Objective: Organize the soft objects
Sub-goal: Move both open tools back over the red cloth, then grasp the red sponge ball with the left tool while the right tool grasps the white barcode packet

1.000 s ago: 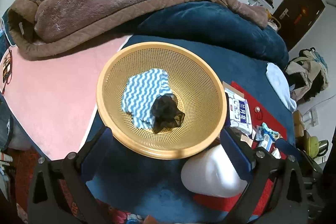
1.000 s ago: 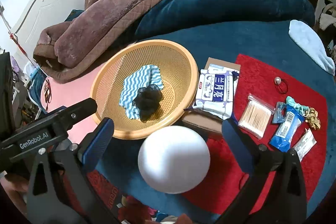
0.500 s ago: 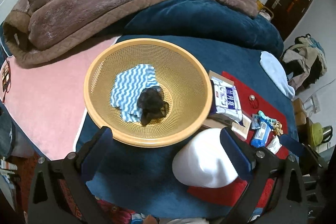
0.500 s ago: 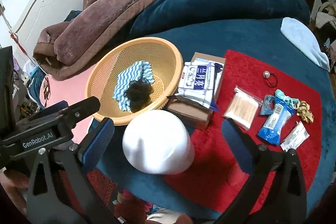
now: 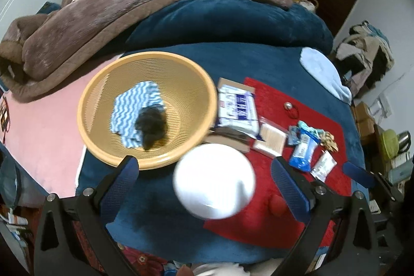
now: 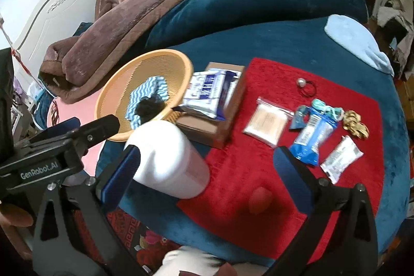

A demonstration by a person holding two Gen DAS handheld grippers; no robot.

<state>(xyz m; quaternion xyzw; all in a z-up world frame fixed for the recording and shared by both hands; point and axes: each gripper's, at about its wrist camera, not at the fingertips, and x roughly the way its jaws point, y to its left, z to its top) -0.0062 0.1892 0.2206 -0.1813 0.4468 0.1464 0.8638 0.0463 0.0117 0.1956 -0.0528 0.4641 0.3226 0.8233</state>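
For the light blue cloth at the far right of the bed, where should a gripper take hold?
Grip the light blue cloth at its near, narrower end, coming from above on the red mat side. It lies flat and spread, so pinching an edge fold seems easiest.

Count: 1 round yellow plastic mesh basket (image 5: 103, 146); inside it 1 blue-and-white wavy-striped cloth (image 5: 129, 107) and 1 crumpled black fabric piece (image 5: 151, 124). 1 white plastic jar (image 5: 214, 180). 1 red felt mat (image 6: 258, 172).

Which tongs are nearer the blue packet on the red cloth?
Right. The right tongs hang open with one fingertip just below the blue packet. The left tongs, also open, sit further over by the basket.
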